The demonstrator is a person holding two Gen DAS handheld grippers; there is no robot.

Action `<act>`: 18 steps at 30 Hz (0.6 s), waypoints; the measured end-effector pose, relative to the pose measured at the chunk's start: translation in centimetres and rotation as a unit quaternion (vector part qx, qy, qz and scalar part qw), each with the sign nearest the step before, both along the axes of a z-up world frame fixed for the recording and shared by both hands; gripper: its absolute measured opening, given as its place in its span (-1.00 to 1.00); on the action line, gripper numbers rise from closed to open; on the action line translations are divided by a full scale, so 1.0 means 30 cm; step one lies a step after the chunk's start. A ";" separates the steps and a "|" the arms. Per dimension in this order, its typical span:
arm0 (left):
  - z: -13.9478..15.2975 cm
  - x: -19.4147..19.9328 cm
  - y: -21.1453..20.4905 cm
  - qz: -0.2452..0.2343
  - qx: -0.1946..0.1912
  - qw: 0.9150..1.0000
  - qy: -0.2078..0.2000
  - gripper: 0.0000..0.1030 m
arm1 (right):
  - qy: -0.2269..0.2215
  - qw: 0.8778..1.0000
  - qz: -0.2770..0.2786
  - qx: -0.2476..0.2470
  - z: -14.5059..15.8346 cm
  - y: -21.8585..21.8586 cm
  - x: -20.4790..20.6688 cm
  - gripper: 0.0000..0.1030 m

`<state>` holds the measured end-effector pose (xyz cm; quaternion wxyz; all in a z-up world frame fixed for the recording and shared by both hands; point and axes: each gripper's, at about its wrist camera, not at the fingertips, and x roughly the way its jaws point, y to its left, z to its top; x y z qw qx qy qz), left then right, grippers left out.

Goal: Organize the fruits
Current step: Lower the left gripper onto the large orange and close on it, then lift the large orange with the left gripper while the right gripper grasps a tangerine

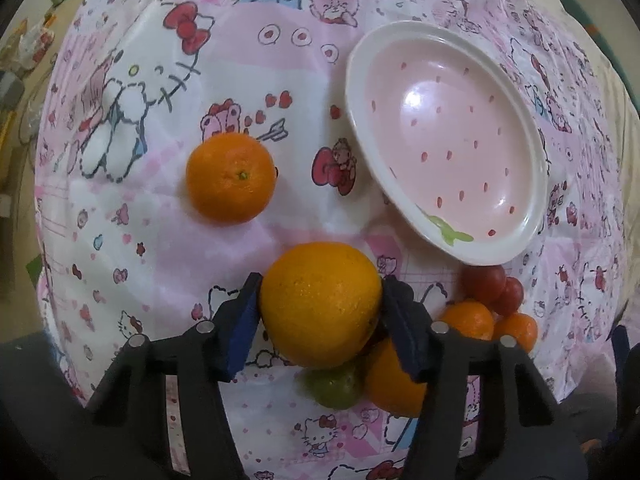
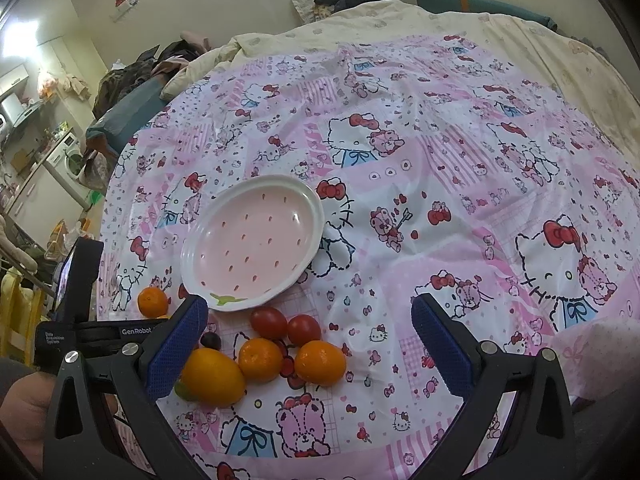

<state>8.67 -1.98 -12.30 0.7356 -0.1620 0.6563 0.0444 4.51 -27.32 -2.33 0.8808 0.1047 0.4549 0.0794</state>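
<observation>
Left wrist view: the left gripper (image 1: 320, 320) clasps a large round orange fruit (image 1: 320, 304) between its blue pads, near the pink strawberry-patterned ceramic plate (image 1: 400, 52); right wrist view: the right gripper (image 2: 310, 344) gapes wide above small oranges (image 2: 320, 362) and red cherry tomatoes (image 2: 269, 322).

On the bed, your plate (image 2: 252, 240) lies on the printed cloth (image 2: 440, 208) with nothing in it. Just in front of its near rim sit two tomatoes (image 2: 286, 326) side by side, and nearer you two small mandarins (image 2: 292, 360). Left of those lies the large orange (image 1: 320, 304), between your left gripper's fingers (image 1: 244, 320). A lone mandarin (image 2: 152, 302) sits left of the plate, apart from the cluster.
</observation>
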 end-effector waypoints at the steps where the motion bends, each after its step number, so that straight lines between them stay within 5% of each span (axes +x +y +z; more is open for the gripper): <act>1: 0.002 -0.002 -0.005 -0.002 0.002 1.000 -0.001 0.03 | 0.000 1.000 0.000 -0.001 0.000 0.000 0.000 1.00; 18: 0.241 -0.074 -0.006 -0.057 0.039 0.994 -0.080 -0.01 | 0.003 1.000 -0.004 -0.001 -0.003 -0.012 -0.003 1.00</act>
